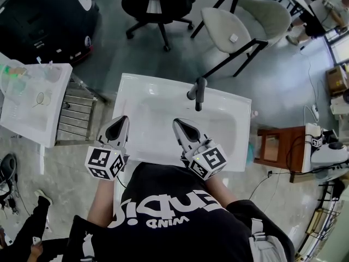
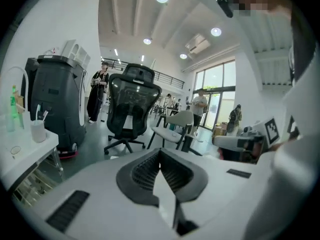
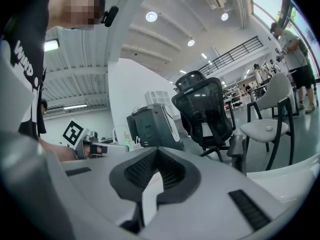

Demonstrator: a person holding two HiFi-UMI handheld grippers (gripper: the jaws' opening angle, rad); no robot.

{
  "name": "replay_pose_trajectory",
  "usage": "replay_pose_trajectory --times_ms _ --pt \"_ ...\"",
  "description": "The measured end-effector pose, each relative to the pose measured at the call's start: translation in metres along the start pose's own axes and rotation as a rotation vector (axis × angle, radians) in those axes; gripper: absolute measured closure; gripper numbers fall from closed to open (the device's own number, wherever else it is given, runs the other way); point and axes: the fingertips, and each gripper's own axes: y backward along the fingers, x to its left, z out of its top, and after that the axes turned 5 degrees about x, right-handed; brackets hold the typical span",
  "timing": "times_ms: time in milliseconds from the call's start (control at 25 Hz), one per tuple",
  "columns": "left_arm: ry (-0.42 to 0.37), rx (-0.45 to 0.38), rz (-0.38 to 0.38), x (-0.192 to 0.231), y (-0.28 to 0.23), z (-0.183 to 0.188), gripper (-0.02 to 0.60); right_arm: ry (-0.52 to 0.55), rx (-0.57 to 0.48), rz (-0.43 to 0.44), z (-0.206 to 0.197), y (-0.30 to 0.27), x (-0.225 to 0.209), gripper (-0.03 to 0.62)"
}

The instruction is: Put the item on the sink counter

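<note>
A white sink counter (image 1: pixel 136 89) with a dark faucet (image 1: pixel 198 93) lies right in front of me. Both grippers hover over its near edge. My left gripper (image 1: pixel 121 122) (image 2: pixel 160 152) is shut with nothing between its fingers. About a hand's width to its right, my right gripper (image 1: pixel 180 124) (image 3: pixel 157 151) is shut too and holds nothing. On a white side table (image 1: pixel 24 125) to the left stand a green bottle (image 2: pixel 12 115) and a cup with toothbrushes (image 2: pixel 37 130). The sink counter top bears no loose item that I can see.
A metal rack (image 1: pixel 76 111) fills the gap between the side table and the sink. A black office chair (image 1: pixel 158 4) and a beige chair (image 1: pixel 245 21) stand beyond the sink. To the right is a wooden stand (image 1: pixel 275 146). A dark grey machine (image 1: pixel 43 15) stands far left.
</note>
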Motion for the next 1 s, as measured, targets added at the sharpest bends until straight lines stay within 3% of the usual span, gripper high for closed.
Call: replay_pose_trajectory --times_ms 240,440,600,1000 --pt "-0.039 -0.183 -0.085 -0.028 0.02 0.052 0.561 0.048 -0.045 -0.005 0.02 0.006 0.002 0.577" --pt "-0.102 -0.275 -0.081 -0.033 0.023 0.057 0.561 0.067 -0.081 -0.011 0.032 0.007 0.005 0.577" --pt "-0.084 -0.295 -0.073 -0.029 0.022 0.047 0.561 0.084 -0.089 -0.006 0.035 0.005 0.009 0.577" --pt "-0.121 -0.292 -0.055 -0.032 0.022 0.048 0.561 0.094 -0.087 -0.016 0.034 0.004 0.008 0.577"
